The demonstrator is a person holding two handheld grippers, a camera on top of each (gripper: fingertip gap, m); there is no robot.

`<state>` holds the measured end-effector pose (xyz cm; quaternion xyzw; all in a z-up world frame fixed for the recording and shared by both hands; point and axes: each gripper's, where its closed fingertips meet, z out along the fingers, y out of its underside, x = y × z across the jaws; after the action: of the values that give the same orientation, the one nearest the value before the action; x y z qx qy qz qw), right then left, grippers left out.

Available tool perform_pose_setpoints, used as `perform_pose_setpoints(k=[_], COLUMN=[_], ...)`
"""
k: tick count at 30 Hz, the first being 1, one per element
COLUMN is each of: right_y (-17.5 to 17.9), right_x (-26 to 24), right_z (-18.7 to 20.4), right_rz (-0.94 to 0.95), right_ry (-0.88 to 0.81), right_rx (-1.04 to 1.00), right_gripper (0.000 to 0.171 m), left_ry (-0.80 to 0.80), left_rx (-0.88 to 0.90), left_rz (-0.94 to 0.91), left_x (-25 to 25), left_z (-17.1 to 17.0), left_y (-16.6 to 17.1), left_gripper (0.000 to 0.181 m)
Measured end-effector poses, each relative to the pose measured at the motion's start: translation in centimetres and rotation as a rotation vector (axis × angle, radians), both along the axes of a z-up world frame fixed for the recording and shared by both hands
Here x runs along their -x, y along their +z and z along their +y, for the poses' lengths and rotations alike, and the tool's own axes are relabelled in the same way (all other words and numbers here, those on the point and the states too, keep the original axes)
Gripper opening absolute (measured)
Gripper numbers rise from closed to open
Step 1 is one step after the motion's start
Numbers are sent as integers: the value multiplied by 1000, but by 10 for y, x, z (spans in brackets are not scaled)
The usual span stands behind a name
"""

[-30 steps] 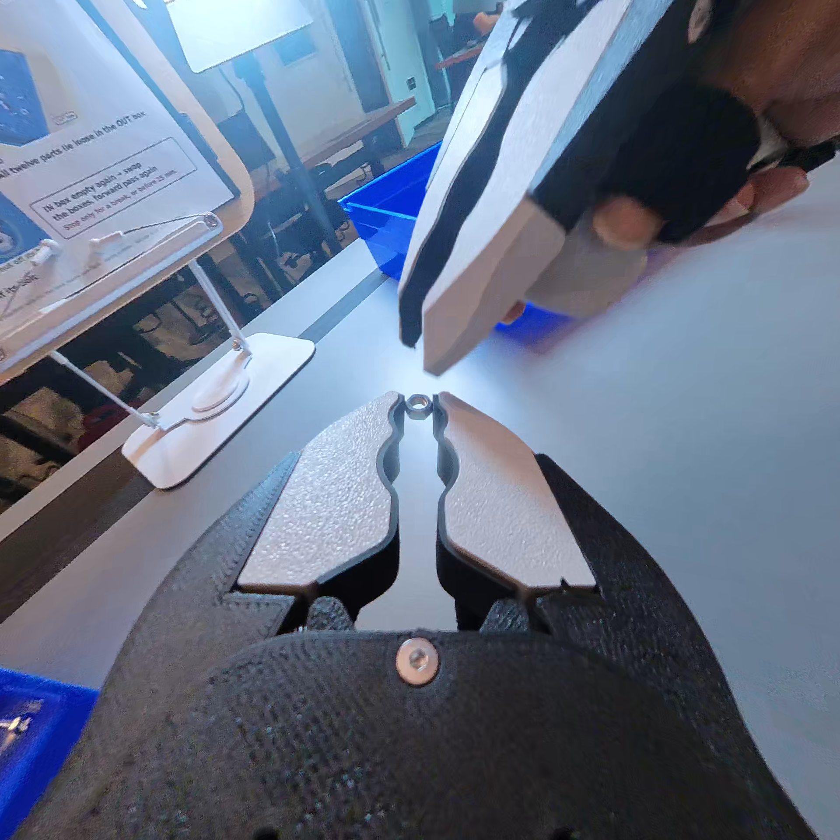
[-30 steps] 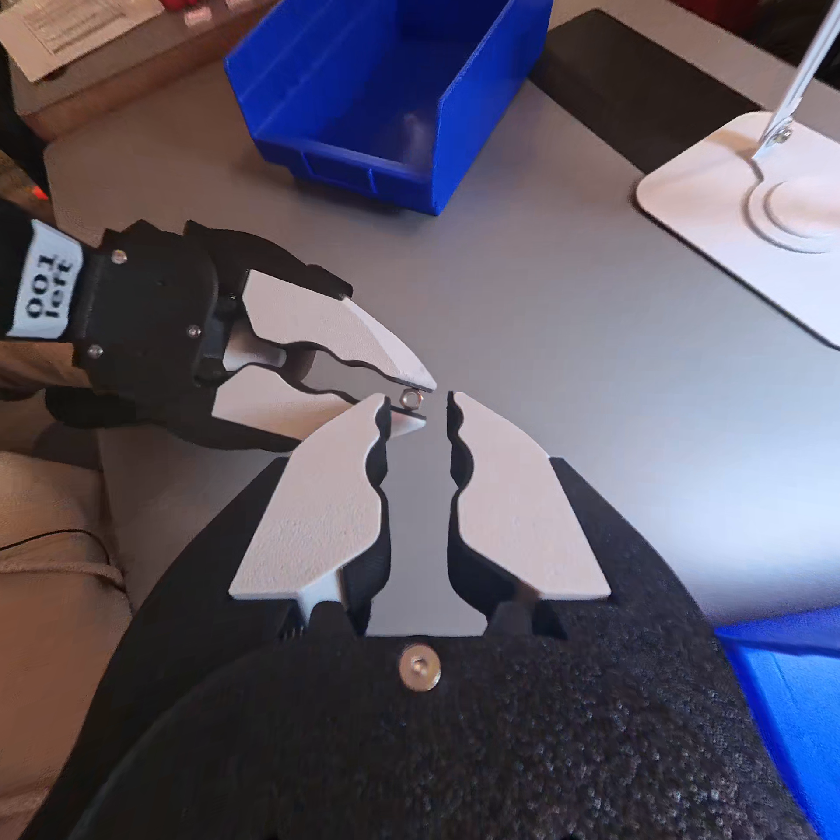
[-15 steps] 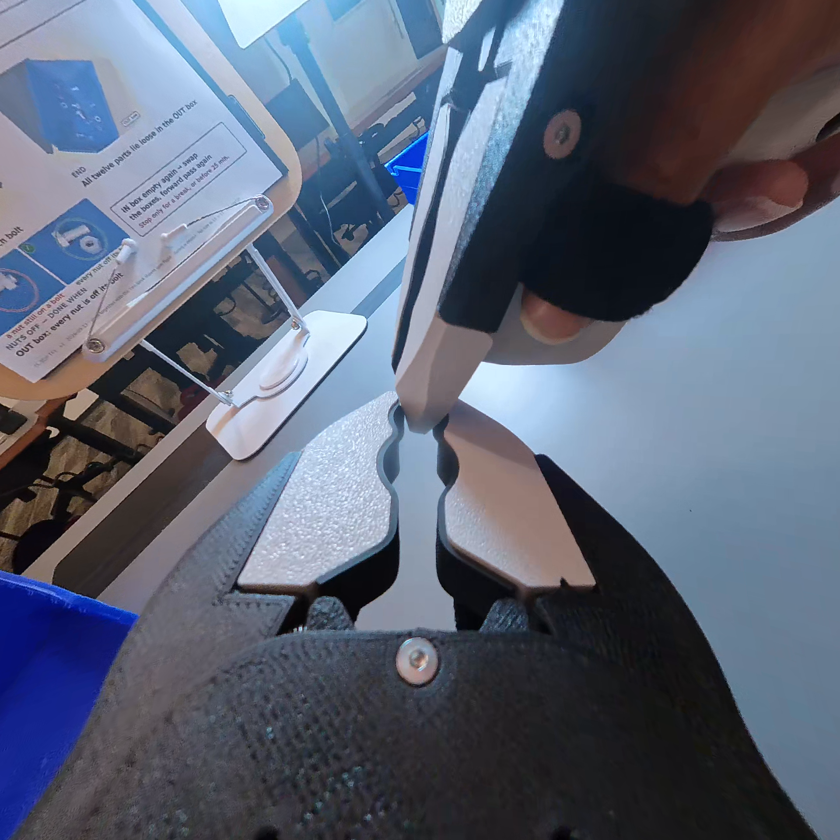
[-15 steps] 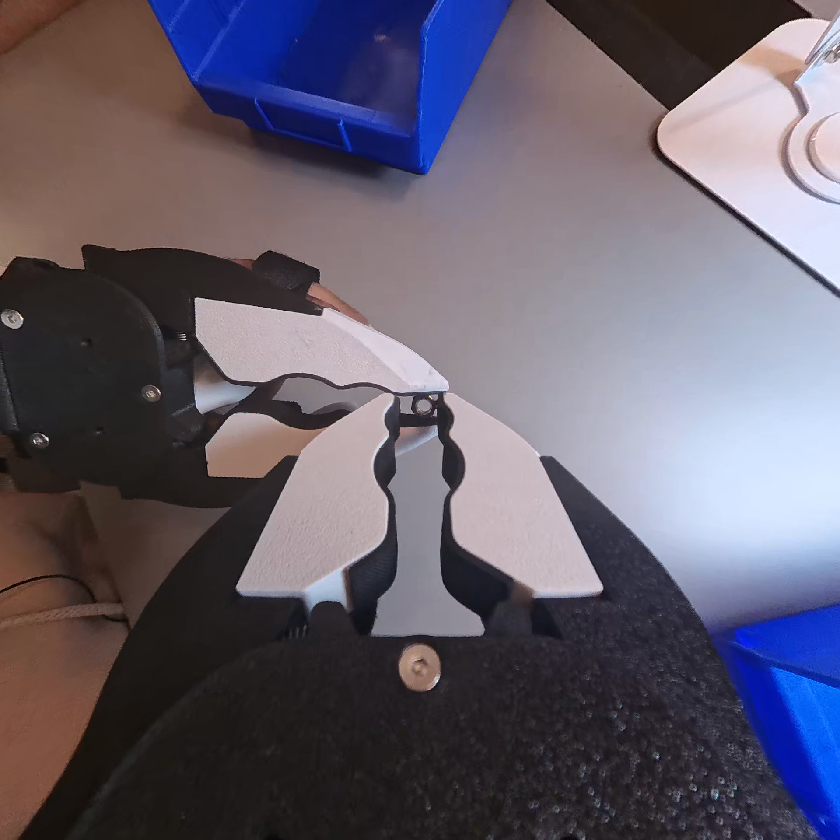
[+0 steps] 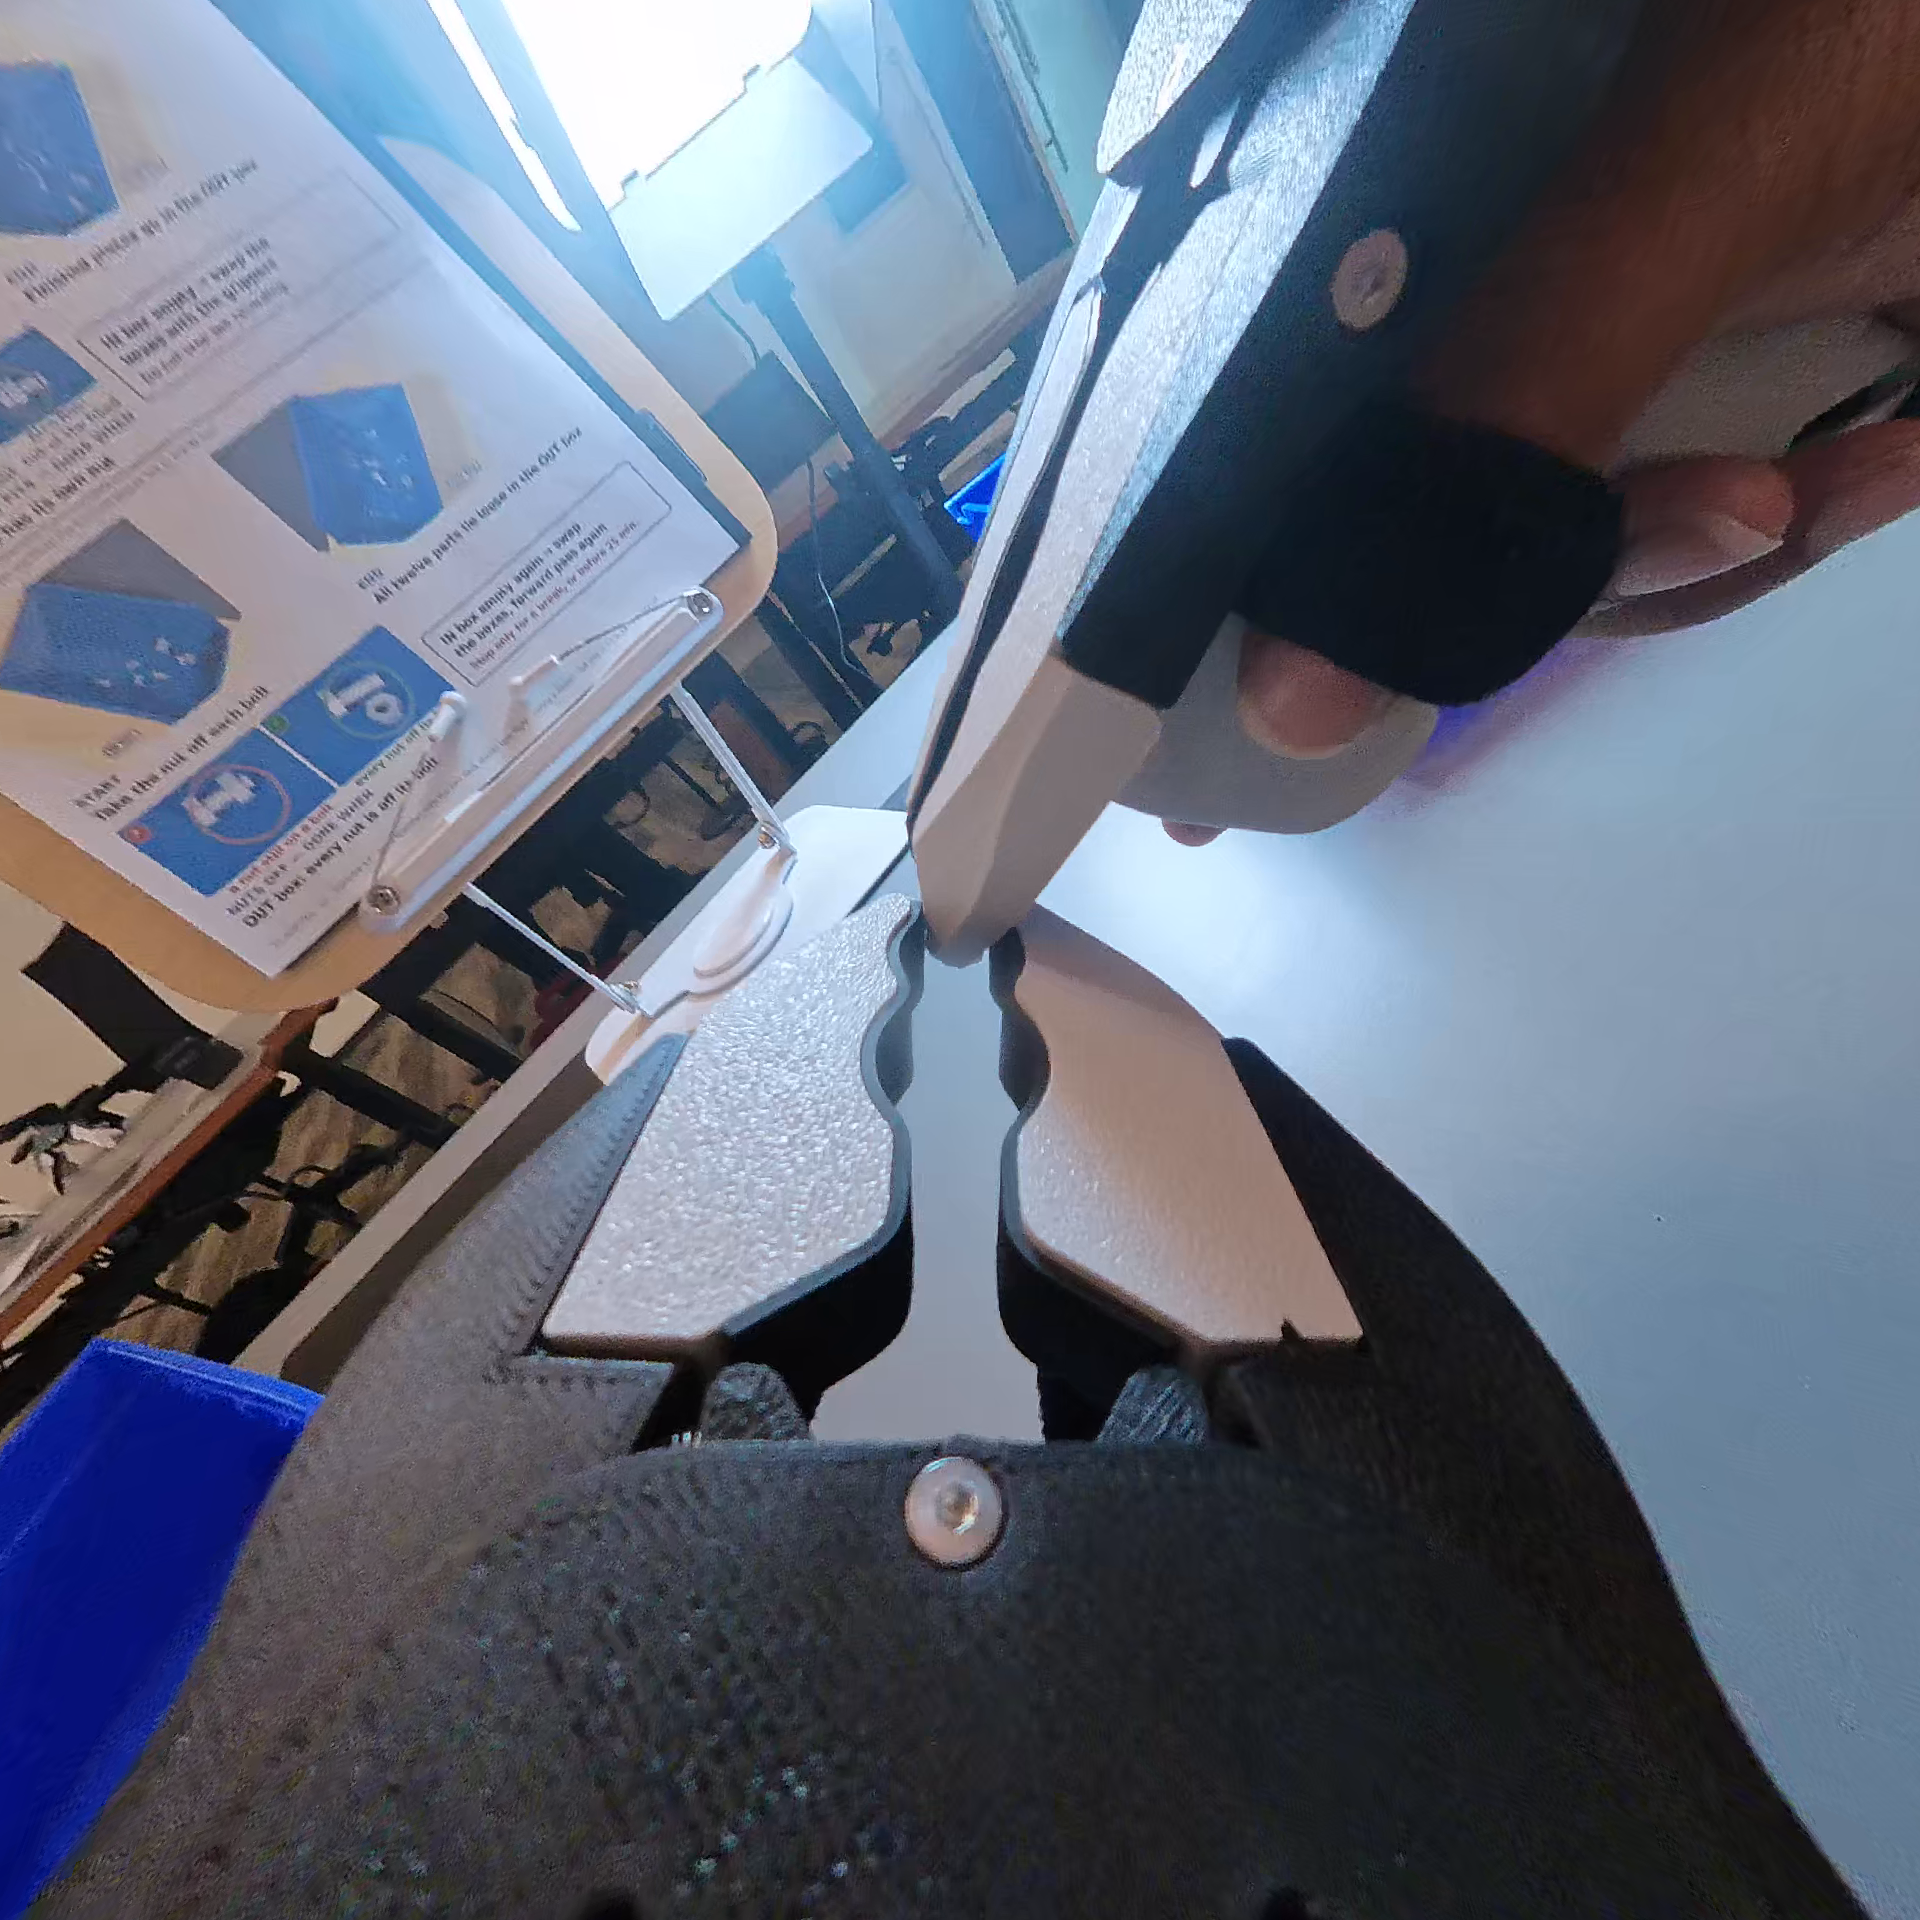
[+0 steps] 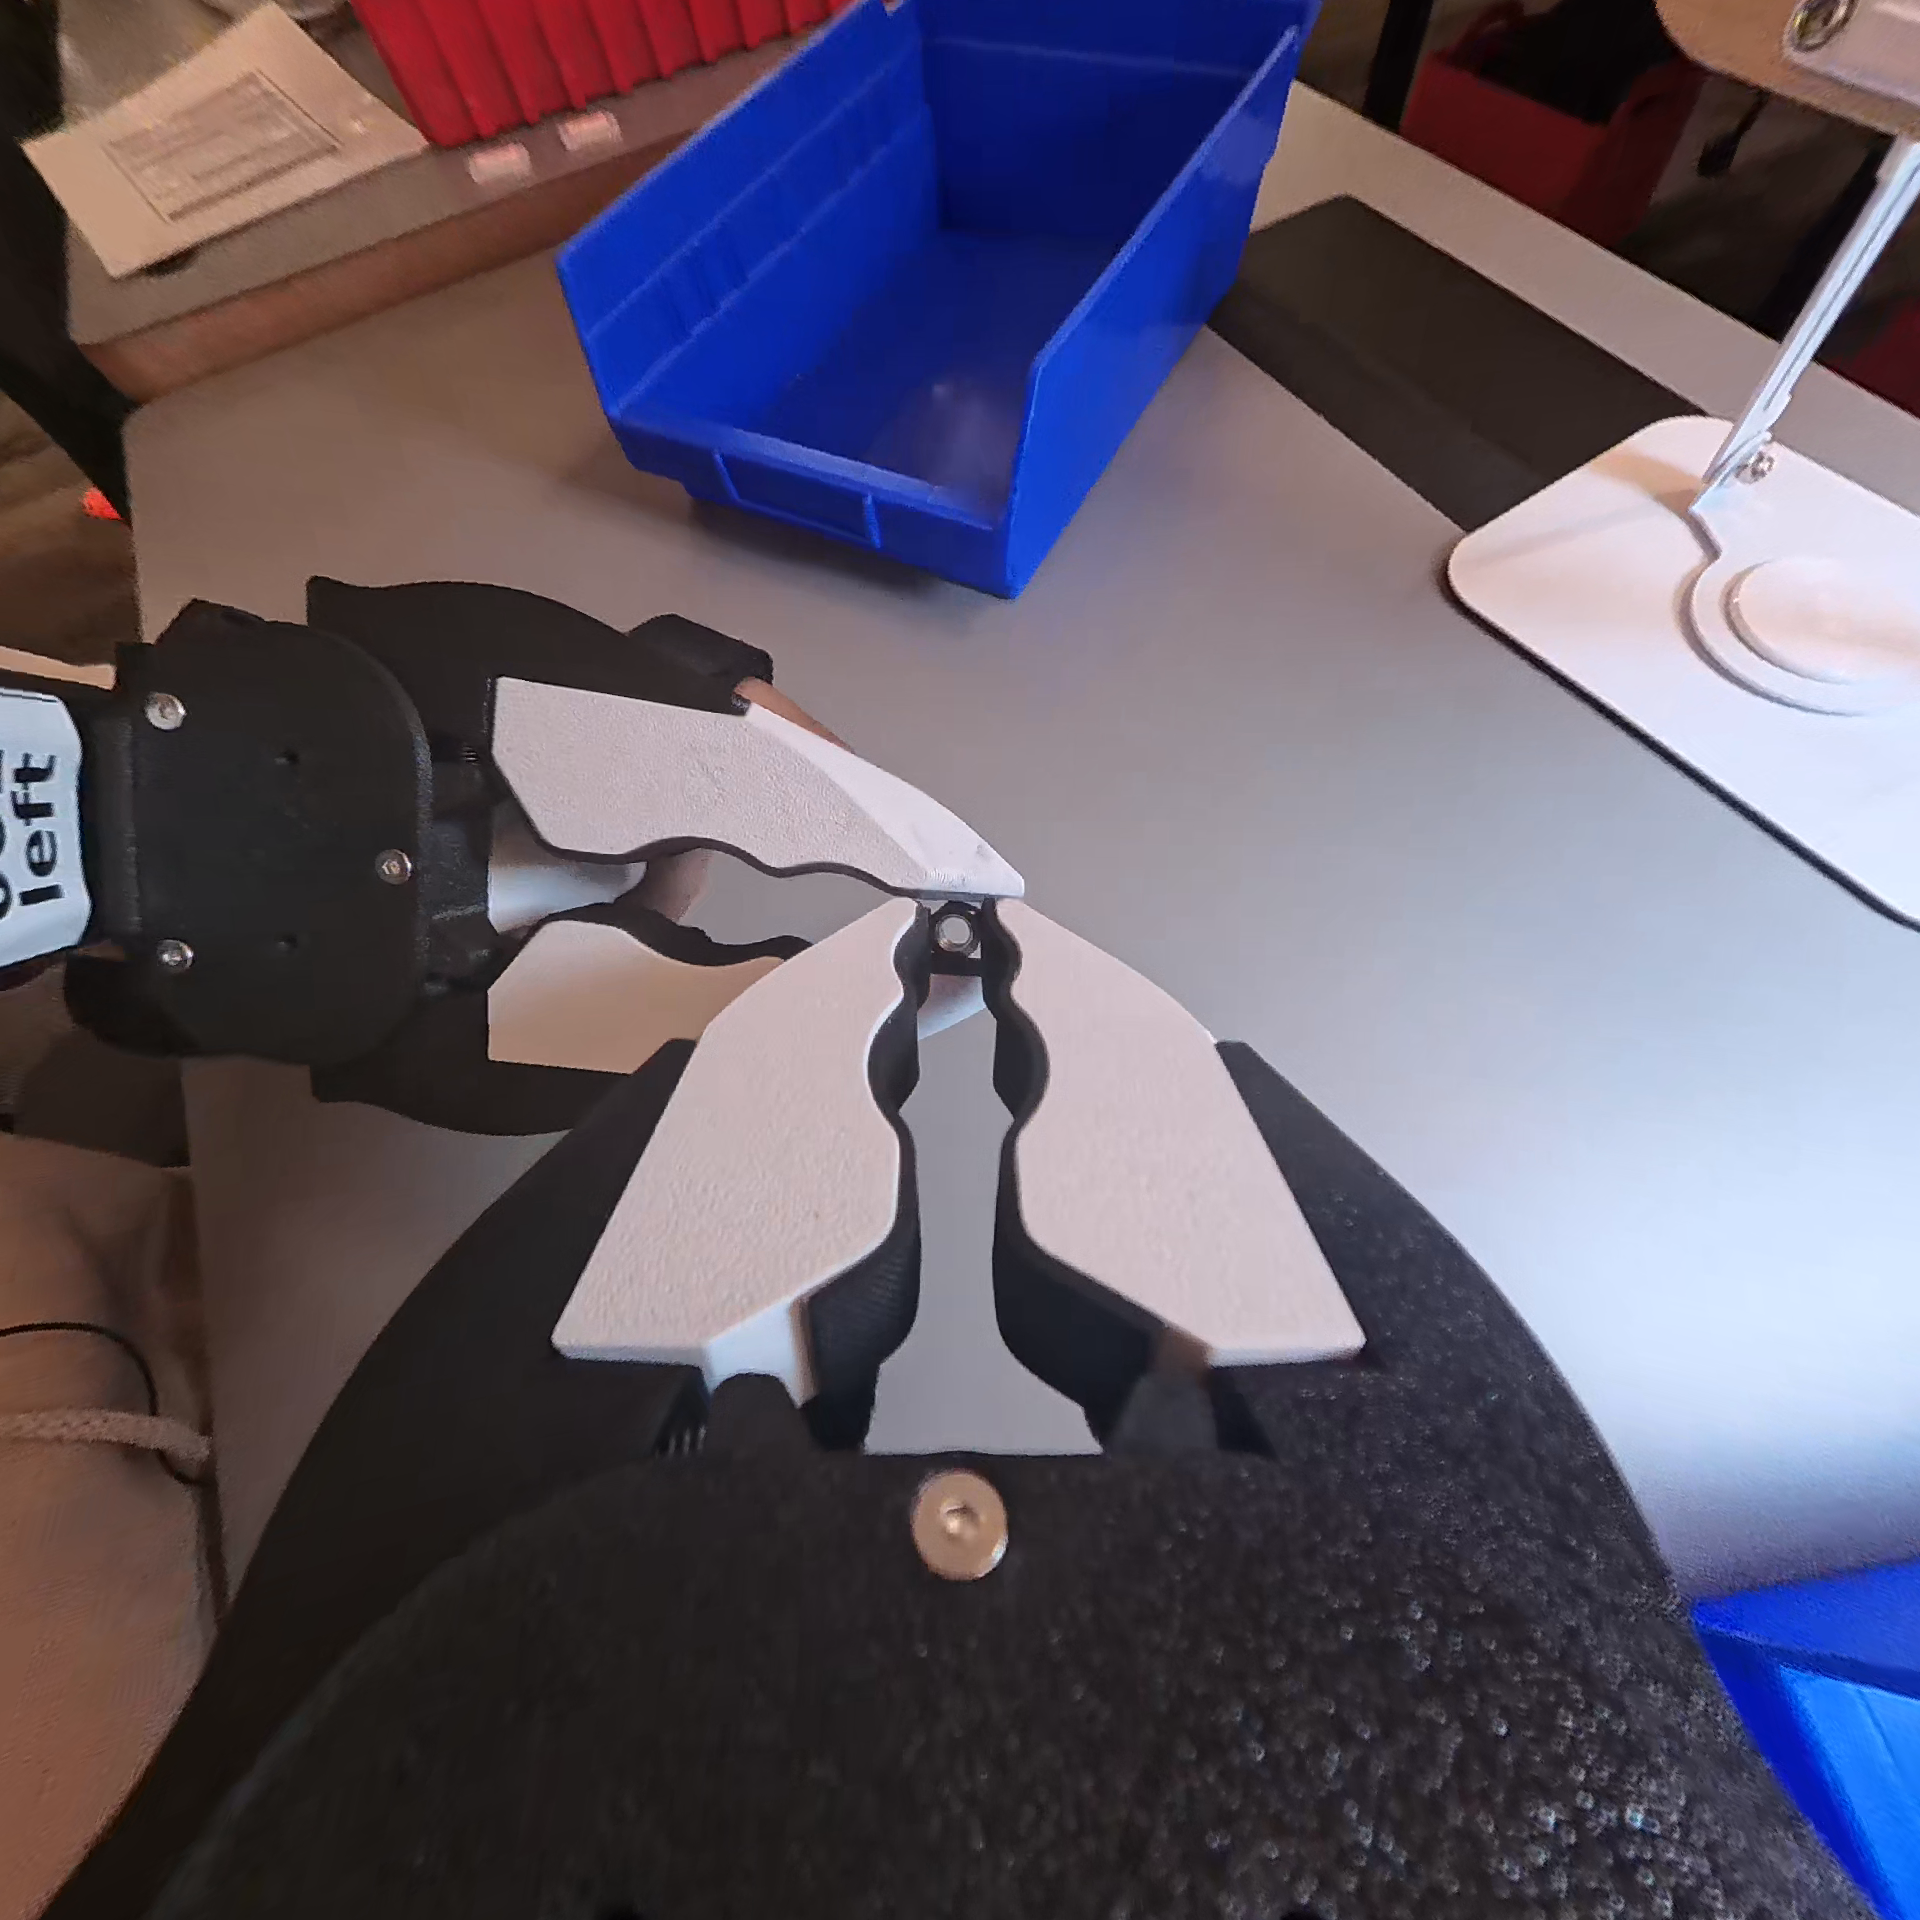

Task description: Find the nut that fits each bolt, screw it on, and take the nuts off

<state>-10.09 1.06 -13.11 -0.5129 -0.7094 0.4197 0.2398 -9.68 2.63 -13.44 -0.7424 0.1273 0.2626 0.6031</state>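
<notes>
While both claws meet, the nut [image 6: 951,932] sits pinched between the right claw [image 6: 953,920] tips.

This looks like a lab or workshop bench set up for a repeated manual exercise. Beyond the jaws lies a plain grey table [image 6: 1351,883] with an open blue parts bin [image 6: 935,312] ahead and slightly left of them. A white stand [image 6: 1714,644] ahead to the right holds an illustrated instruction sheet [image 5: 312,520] on a board. Farther off, past the table edge, a lit panel lamp [image 5: 675,135] on a dark pole, other desks, tangled cables and red bins [image 6: 623,52] fill the room.
</notes>
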Motion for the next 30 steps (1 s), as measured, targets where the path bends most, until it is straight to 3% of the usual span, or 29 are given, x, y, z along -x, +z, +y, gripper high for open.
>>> perform_pose_setpoints(k=[20,23,26,30], right_y=[14,24,33,0], right_x=[-17,-21,-31,-60], right_z=[8,48,124,233], right_rz=[203,172,38,-278], right_ry=[76,-8,-134,-289], right_rx=[59,-21,-128,-210], right_gripper=[8,9,9,9], left_ry=[-60,-115,-161,-151], left_rx=[-36,-31,-59,-106], left_rz=[103,-71,-279,-306], left_x=[-15,-17,-12,0], left_z=[-1,0,-1,-6], left_y=[4,-1,3,12], left_gripper=[13,14,14,11])
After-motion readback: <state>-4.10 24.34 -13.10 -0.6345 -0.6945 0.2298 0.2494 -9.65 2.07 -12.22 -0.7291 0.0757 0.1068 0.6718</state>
